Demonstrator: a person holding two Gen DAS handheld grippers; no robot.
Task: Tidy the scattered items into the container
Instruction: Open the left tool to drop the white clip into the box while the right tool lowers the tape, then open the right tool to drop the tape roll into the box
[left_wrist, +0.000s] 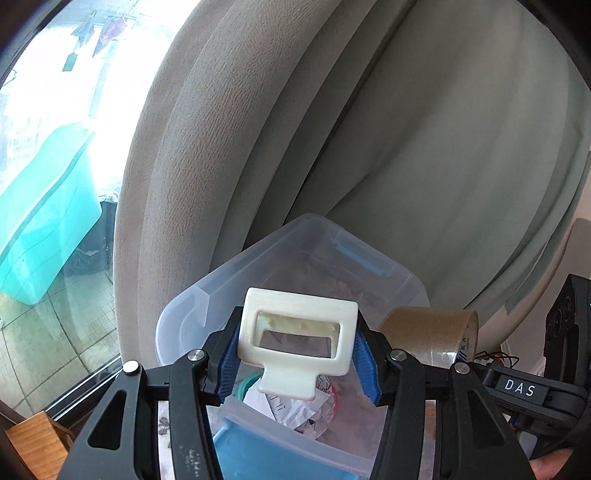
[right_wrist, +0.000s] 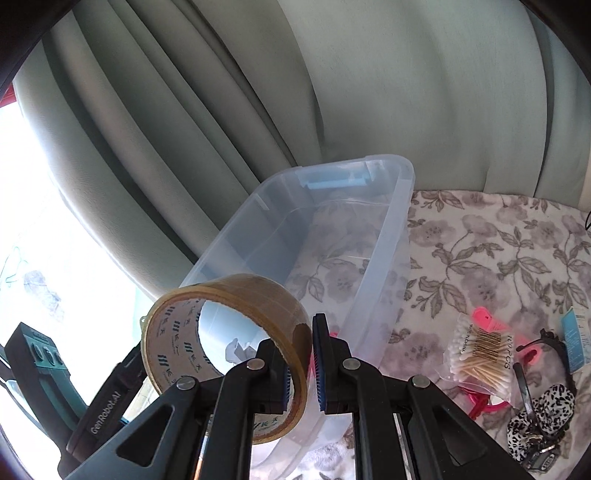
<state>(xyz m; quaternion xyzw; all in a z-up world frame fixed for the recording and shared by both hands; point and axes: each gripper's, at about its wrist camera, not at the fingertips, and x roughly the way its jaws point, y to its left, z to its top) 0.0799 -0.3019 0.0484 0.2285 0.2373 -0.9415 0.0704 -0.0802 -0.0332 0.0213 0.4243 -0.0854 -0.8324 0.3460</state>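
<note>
Hovering over bin rim: tape roll

The box is of clear plastic with a pale blue tint, and its handle clip is light blue. The frame is cream white. The tape roll is brown, with a beige inside that has small dark printed marks. The finger pads are blue on black grippers. The cloth is white with a grey flower and leaf pattern. The curtain is pale grey-green. The cotton swabs have wood-coloured sticks and white tips. The hair band has a leopard print.
</note>
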